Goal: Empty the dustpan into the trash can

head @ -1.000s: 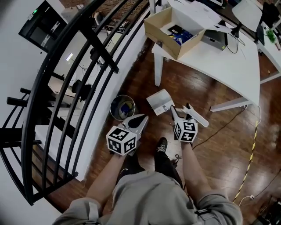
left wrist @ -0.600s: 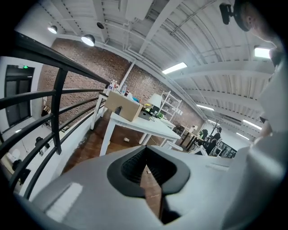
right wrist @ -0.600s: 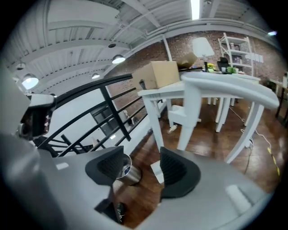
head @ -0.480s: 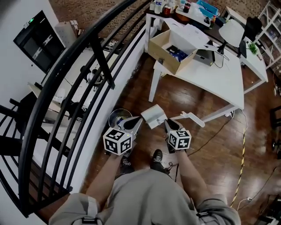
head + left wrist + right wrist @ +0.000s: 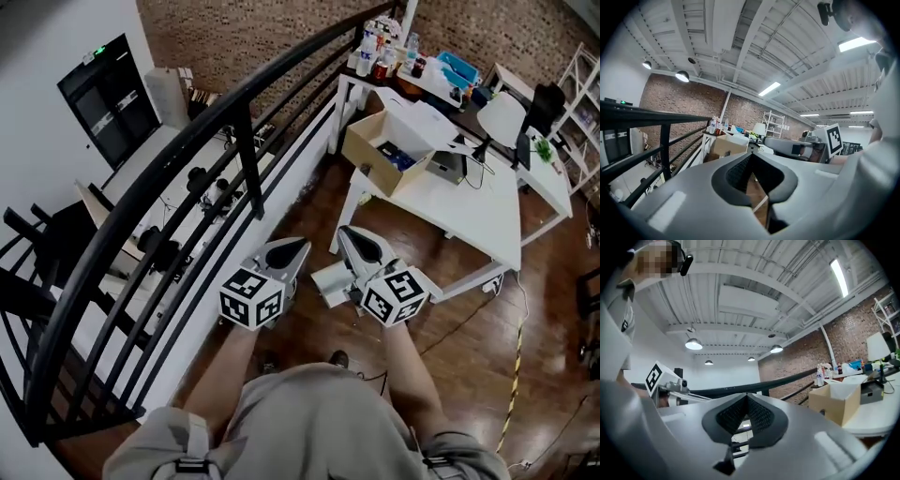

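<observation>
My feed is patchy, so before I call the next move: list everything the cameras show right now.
dustpan: one, white, on the wood floor, partly under the right gripper
trash can: none in any view
railing: one, black, running diagonally across the left
table: one, white, upper right
cardboard box: one, tan, open, on the table's left end
bottles: several, mixed colours, at the table's far end
lamp: one, white, on the table
striped tape: one, yellow and black, on the floor at far right
left gripper: one, grey, fingers together, nothing between them
right gripper: one, grey, fingers together, nothing between them
</observation>
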`<state>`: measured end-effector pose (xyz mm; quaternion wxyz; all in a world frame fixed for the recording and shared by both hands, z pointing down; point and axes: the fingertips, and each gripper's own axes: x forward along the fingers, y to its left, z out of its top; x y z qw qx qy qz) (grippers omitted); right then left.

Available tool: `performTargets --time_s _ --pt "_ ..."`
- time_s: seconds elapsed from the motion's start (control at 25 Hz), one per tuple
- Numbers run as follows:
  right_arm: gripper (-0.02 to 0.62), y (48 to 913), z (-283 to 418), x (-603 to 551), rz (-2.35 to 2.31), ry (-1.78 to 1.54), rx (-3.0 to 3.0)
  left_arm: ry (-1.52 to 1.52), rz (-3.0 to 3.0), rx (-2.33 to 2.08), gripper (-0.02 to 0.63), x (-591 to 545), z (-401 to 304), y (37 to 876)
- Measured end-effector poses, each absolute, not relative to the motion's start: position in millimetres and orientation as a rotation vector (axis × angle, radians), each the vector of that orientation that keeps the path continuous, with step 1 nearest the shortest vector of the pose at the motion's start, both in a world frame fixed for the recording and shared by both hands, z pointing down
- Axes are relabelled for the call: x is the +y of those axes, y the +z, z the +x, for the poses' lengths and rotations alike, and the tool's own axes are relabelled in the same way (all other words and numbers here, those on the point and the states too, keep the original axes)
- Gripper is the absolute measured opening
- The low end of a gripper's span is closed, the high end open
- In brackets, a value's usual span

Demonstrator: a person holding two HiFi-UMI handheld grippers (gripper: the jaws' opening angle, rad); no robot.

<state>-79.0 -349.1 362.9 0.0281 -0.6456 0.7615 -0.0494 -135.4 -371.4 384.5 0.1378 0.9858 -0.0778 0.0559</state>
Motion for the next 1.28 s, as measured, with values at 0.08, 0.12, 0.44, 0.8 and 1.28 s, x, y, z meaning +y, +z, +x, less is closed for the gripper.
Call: performTargets --time_s 0.08,0.12,0.44,0.8,1.28 --pt "0.000 346.0 -89.2 -353.7 -1.962 -0.119 2.368 0.128 2.869 -0.236 0.005 -374.8 -140.4 372.0" --pt "0.000 340.8 -92.4 -356.4 -1.958 -0.111 2.379 0.113 2.876 -0.240 0.005 -376.2 -142.8 366.9" --pt "0.000 320.3 -108.1 -363.4 -1.919 -0.103 2.433 0.055 2.885 -0.287 0.005 -376.8 -161.0 344.2" --pt "0.000 319.7 -111.0 -357.0 -1.883 -0.120 2.436 0.062 2.880 -0.296 0.005 -371.7 -162.0 346.1" --pt "0.000 321.6 -117.8 -353.5 -1.875 -0.128 2.453 0.077 2.864 -0.292 0.005 -367.3 -165.4 350.2"
